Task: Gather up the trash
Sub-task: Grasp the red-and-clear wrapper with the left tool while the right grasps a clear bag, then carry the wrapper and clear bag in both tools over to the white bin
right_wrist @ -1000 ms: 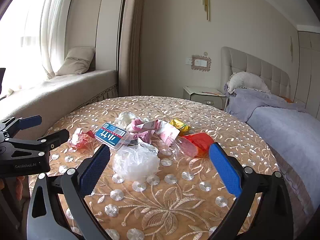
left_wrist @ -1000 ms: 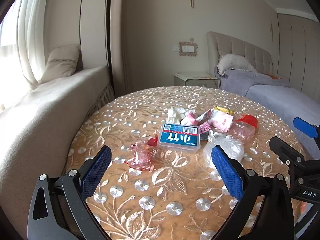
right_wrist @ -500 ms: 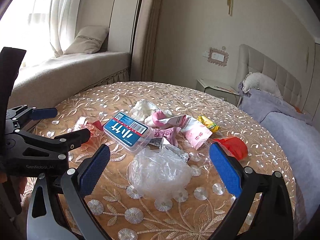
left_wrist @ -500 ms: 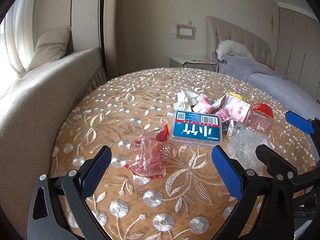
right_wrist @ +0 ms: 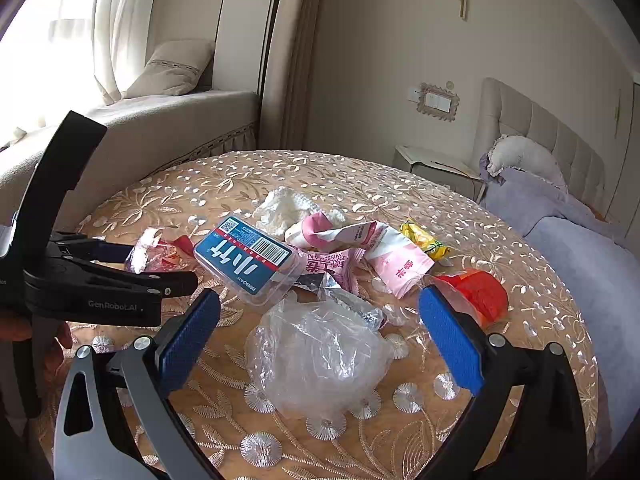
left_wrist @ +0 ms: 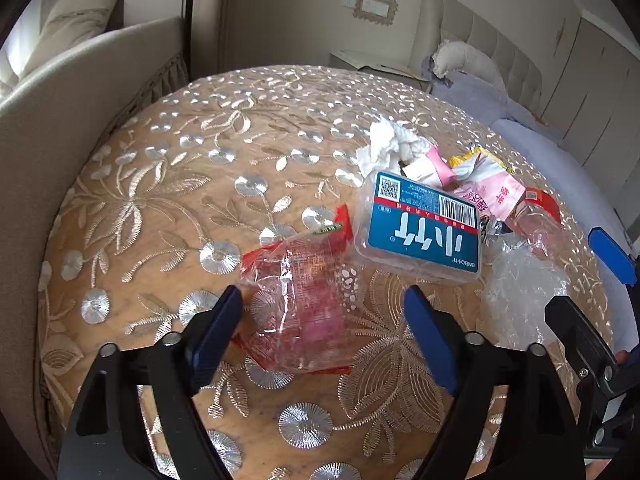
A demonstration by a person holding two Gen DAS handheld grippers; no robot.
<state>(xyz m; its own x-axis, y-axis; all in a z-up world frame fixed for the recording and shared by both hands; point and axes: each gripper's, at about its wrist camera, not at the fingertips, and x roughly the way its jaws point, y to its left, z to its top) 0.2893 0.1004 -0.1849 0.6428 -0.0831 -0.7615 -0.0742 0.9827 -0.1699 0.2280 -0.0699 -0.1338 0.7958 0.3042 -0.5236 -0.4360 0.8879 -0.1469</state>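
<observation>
Left wrist view: my left claw (left_wrist: 322,312) hangs over the round desk with its gold embroidered cloth (left_wrist: 168,184), jaws closing around the crumpled red-and-clear plastic wrapper (left_wrist: 300,300). The wrapper lies between the blue pads (left_wrist: 218,332), which have not pressed it. Just beyond it sits the clear plastic box with a blue barcode label (left_wrist: 420,232), then the crumpled white tissue (left_wrist: 390,146) and the pink-and-white snack packet (left_wrist: 496,196). The crumpled clear plastic bag (left_wrist: 524,300) shows at the right edge, beside my right claw's black finger and blue pad.

Right wrist view: my right claw (right_wrist: 320,332) stands spread wide, the clear bag (right_wrist: 316,356) lying between its pads untouched. Only here do the small yellow wrapper (right_wrist: 424,240) and the red-capped clear plastic cup on its side (right_wrist: 476,292) show plainly, along with scraps of silver foil (right_wrist: 340,292). My left claw (right_wrist: 160,268) reaches in from the left, its fingers flanking the red wrapper (right_wrist: 156,252). A grey-covered bed (right_wrist: 580,248) lies behind the desk.
</observation>
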